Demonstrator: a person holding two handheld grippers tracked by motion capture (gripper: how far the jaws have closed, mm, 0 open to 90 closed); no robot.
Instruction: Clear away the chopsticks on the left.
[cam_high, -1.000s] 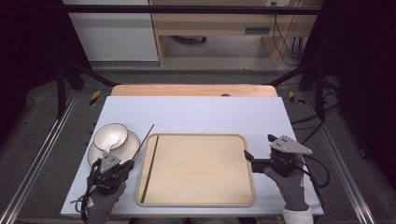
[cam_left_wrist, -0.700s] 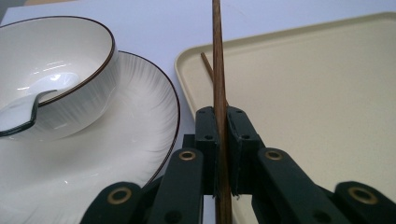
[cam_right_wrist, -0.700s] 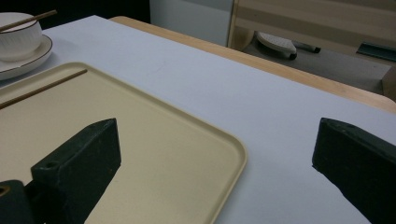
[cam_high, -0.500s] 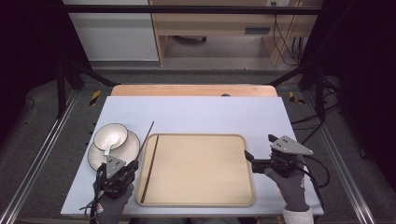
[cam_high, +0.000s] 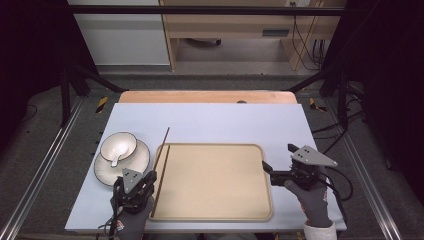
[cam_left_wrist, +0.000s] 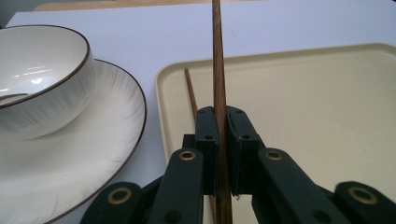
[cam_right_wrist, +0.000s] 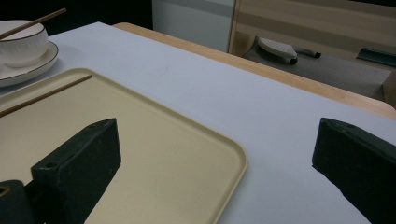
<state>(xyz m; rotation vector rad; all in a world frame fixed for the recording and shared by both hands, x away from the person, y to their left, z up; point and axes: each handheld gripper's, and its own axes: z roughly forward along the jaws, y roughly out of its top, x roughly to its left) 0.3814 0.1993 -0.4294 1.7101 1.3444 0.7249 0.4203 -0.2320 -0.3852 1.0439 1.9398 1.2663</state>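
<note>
A beige tray (cam_high: 220, 182) lies mid-table. One dark wooden chopstick (cam_high: 159, 190) rests inside it along its left edge, also seen as the lying chopstick (cam_left_wrist: 190, 91). My left gripper (cam_high: 149, 176) hovers at the tray's front-left corner, shut on a second chopstick (cam_high: 163, 146) that points away over the tray's left rim. Up close, the left gripper (cam_left_wrist: 222, 122) clamps this held chopstick (cam_left_wrist: 218, 65) between its jaws. Off the tray's right edge my right gripper (cam_high: 278, 160) stands wide open, and the right gripper (cam_right_wrist: 217, 144) has nothing between its jaws.
A white bowl (cam_high: 118, 147) with a spoon in it sits on a white plate (cam_high: 137, 162) left of the tray, close to the left gripper. The bowl (cam_left_wrist: 37, 79) and plate (cam_left_wrist: 93, 154) both have dark rims. A wooden ledge (cam_high: 207, 96) runs along the table's far edge.
My left gripper has shifted to the right toward the tray's left edge, carrying the held chopstick with it. The right gripper has stayed put and open.
</note>
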